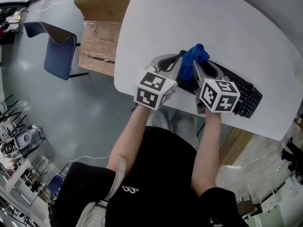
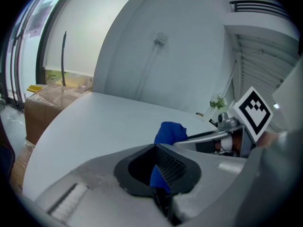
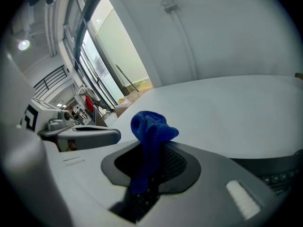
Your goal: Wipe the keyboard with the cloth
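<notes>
A blue cloth (image 1: 195, 56) hangs bunched over the left end of a black keyboard (image 1: 247, 97) on the white table (image 1: 199, 18). Both grippers sit side by side on it. My left gripper (image 1: 178, 66) is shut on a corner of the cloth; in the left gripper view the cloth (image 2: 169, 132) is pinched where the jaws (image 2: 158, 171) meet. My right gripper (image 1: 198, 69) is shut on the cloth (image 3: 148, 126) too, which rises in a wad above its jaws (image 3: 150, 171). Keyboard keys (image 3: 280, 179) show at the lower right of that view.
The table's near curved edge (image 1: 142, 96) runs just under the grippers. Stacked cardboard boxes (image 1: 100, 30) and a blue chair (image 1: 59, 51) stand on the floor to the left of the table. Bare tabletop stretches beyond the keyboard.
</notes>
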`<state>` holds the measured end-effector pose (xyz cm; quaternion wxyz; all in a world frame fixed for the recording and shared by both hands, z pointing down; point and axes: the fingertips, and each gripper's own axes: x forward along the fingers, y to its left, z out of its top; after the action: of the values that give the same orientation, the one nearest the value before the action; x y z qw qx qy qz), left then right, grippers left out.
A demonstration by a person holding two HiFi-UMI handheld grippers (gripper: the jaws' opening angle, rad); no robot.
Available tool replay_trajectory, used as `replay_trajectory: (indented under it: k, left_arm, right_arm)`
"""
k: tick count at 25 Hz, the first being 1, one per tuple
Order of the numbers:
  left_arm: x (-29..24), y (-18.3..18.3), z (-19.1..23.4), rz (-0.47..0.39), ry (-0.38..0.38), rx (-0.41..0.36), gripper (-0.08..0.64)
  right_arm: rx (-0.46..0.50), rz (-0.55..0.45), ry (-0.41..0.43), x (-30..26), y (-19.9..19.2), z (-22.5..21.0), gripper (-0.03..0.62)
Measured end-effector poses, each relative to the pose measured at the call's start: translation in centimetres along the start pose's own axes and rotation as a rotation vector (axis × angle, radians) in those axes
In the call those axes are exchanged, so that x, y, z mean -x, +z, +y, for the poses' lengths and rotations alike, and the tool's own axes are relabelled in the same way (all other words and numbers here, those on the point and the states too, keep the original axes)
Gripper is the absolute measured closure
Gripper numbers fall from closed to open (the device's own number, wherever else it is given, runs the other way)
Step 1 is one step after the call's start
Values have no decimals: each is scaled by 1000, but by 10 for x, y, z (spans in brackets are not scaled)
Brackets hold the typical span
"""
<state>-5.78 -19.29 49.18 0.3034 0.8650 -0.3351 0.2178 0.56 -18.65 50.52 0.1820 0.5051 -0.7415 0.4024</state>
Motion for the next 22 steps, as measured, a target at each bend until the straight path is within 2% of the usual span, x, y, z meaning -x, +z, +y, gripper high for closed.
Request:
replay_trajectory:
  k: [11, 22]
  left_arm:
    - [-13, -5, -31, 25, 23, -16, 561]
    - [-28, -8, -59, 48, 9, -42, 561]
  right_arm:
    - [-14, 14, -5, 23, -11, -31, 495]
    - [-36, 8, -17, 43, -15, -57, 495]
